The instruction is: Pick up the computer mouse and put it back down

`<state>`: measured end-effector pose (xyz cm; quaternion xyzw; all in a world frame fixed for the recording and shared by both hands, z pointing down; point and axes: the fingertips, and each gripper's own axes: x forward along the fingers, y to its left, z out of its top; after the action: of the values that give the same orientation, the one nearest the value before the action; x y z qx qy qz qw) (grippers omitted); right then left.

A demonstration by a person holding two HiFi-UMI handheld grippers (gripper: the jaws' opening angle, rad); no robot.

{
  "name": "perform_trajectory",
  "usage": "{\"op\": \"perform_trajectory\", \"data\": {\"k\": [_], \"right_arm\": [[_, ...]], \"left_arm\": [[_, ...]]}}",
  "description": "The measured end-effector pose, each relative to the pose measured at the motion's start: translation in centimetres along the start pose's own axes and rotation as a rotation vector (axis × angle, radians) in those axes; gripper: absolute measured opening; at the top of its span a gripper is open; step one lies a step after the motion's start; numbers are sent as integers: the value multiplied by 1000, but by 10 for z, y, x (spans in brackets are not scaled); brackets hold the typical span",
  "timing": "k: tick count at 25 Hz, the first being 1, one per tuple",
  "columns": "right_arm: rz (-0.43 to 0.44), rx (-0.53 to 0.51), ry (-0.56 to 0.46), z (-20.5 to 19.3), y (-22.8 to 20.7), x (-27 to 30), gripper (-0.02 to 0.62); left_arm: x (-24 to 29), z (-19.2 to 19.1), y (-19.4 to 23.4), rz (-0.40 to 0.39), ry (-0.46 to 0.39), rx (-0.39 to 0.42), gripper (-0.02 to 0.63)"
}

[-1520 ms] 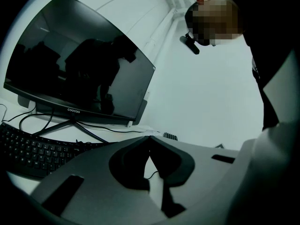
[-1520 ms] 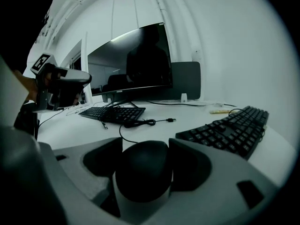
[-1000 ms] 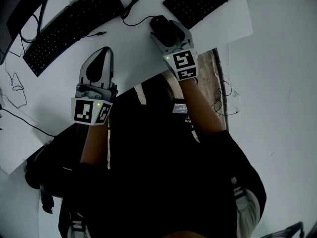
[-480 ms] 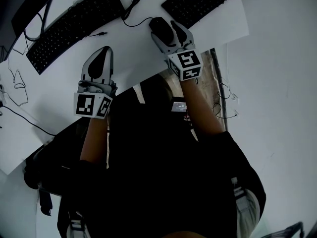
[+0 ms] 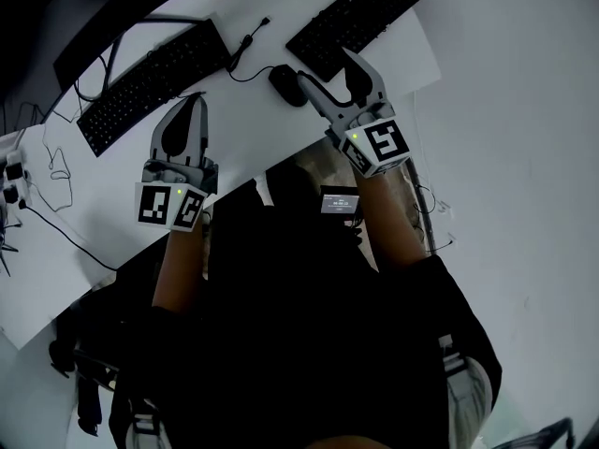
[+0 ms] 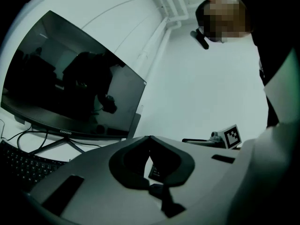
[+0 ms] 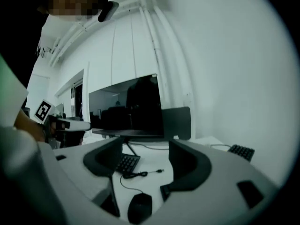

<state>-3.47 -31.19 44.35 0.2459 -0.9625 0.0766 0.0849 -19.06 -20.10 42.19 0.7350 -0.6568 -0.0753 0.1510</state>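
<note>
The black computer mouse (image 5: 284, 84) lies on the white desk (image 5: 243, 110), its cable running off toward the keyboards. My right gripper (image 5: 328, 69) hangs above and just right of it, jaws open and empty. In the right gripper view the mouse (image 7: 139, 208) sits low between the two dark pads (image 7: 185, 162), well below them and touching neither. My left gripper (image 5: 195, 101) hovers over the desk to the left with its jaws shut on nothing; in the left gripper view its tips (image 6: 149, 138) meet.
Two black keyboards lie behind the mouse, one at the left (image 5: 154, 71) and one at the right (image 5: 356, 12). A loose plug and cable (image 5: 251, 36) run between them. A dark monitor (image 7: 126, 107) stands at the back. Thin cables (image 5: 51, 171) trail at the desk's left end.
My right gripper, which stood around the mouse, has lifted up and away; the mouse stays on the desk. The left gripper has risen a little too, still shut.
</note>
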Motion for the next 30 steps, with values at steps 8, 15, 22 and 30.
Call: {"op": "perform_trajectory", "data": {"k": [8, 15, 22, 30], "right_arm": [[35, -96, -202, 118, 12, -55, 265], [40, -128, -287, 155, 22, -97, 116], [37, -115, -307, 150, 24, -123, 3], [78, -97, -317, 144, 29, -131, 3]], "left_arm": [[-7, 79, -41, -25, -128, 97, -5], [-29, 134, -69, -26, -228, 170, -5], [-41, 131, -82, 0, -242, 180, -5], [-60, 115, -100, 32, -229, 192, -5]]}}
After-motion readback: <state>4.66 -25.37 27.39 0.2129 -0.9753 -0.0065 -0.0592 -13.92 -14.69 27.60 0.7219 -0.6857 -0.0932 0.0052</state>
